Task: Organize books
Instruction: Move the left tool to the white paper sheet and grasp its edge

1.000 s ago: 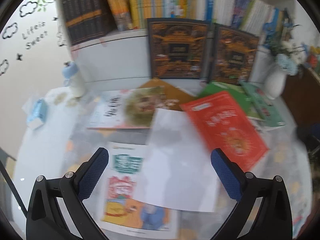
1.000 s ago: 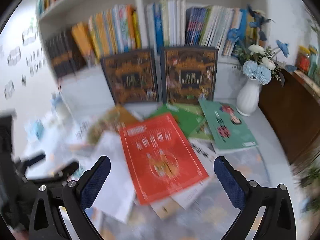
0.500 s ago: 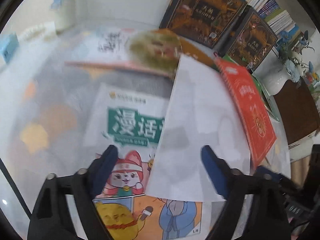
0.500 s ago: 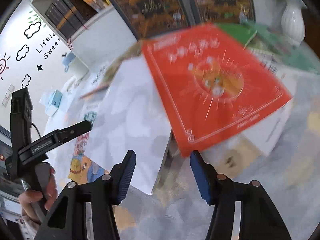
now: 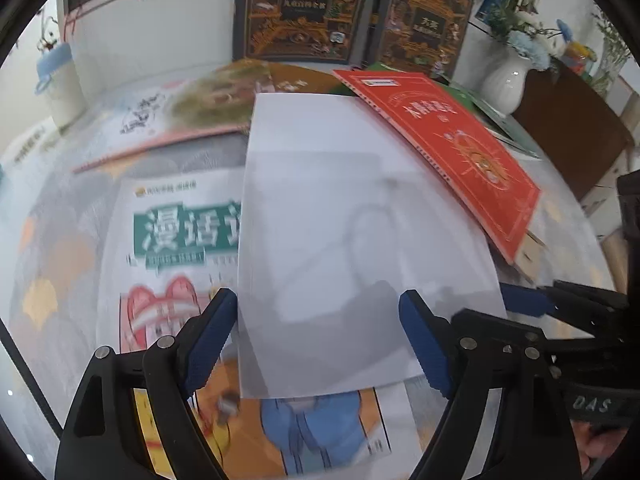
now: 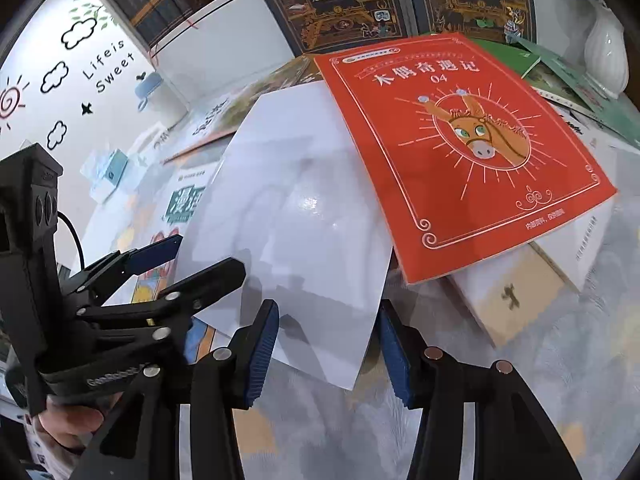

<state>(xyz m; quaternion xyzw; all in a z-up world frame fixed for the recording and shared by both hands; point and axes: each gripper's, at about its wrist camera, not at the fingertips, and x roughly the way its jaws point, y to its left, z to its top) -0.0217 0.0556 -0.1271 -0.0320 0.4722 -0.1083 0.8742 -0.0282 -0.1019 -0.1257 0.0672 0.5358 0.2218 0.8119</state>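
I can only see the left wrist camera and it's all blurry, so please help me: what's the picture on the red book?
Observer: In the right wrist view, the red book shows a donkey's head inside a ring of rays, with "04" under the title.
Operator: Is my other hand-held gripper holding the white book yet?
Observer: No. The right hand-held gripper is open, and the near corner of the white book shows between its fingers.
Operator: What's hiding under the red one?
Observer: A tan book with a small dark bird-like mark sticks out below its near edge.
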